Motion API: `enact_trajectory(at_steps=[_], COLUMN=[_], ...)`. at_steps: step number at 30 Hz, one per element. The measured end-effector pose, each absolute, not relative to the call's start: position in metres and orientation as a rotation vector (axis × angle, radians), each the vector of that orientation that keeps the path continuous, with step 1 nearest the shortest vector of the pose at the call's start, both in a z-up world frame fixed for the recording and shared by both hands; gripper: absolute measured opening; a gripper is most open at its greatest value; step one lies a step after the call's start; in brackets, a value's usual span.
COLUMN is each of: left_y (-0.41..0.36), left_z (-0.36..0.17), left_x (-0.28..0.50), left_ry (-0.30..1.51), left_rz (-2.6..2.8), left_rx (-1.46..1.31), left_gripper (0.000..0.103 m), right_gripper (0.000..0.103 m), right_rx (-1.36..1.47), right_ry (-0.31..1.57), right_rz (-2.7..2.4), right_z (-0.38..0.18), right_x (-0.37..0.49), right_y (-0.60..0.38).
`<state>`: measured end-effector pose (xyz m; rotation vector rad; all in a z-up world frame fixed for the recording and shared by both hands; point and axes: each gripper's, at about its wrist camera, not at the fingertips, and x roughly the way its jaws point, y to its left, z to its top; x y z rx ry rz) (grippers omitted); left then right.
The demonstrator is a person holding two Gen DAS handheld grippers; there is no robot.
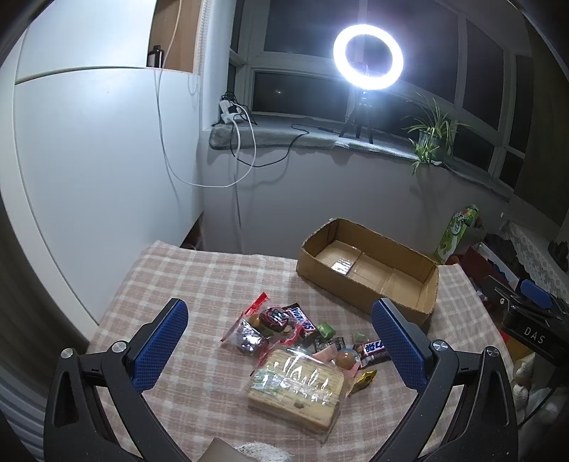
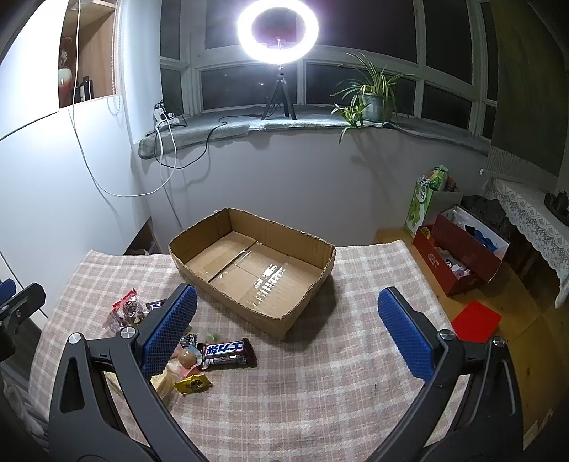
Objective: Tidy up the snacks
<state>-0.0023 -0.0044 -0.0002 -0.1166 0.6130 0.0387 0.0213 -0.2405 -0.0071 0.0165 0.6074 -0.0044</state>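
both tools (image 1: 281,341) (image 2: 288,330) spread wide above snacks (image 1: 295,355), box (image 2: 256,263) empty.

The cardboard box (image 2: 252,270) stands open-topped with nothing inside, its walls the only barrier. Bare checked cloth (image 2: 338,373) lies open right of the snack pile (image 1: 295,355), which crowds the cloth's left-centre.

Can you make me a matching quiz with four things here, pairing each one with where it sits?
Things:
1. brown cardboard box
2. bright white ring light
3. dark Snickers bar with blue label
4. open red box

Places:
A. on the windowsill
B. on the wooden floor beside the table
C. far part of the checked cloth, empty
D. on the cloth, nearer than the cardboard box

Pairs: 1-C, 2-A, 3-D, 4-B
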Motion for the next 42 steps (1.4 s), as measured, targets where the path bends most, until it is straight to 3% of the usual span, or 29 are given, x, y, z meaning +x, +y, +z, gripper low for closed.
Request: enact_trajectory(at_steps=[42], left_y=[-0.0099], left_z=[0.0001], left_x=[-0.0066], left_ry=[0.606], left_rz=[0.031], left_rx=[-0.104], left_gripper=[0.102], right_gripper=[0.103], right_rx=[0.013], right_ry=[0.62], right_rz=[-0.002], right_z=[-0.0117], right_x=[0.0194], right_y=[-0.2402])
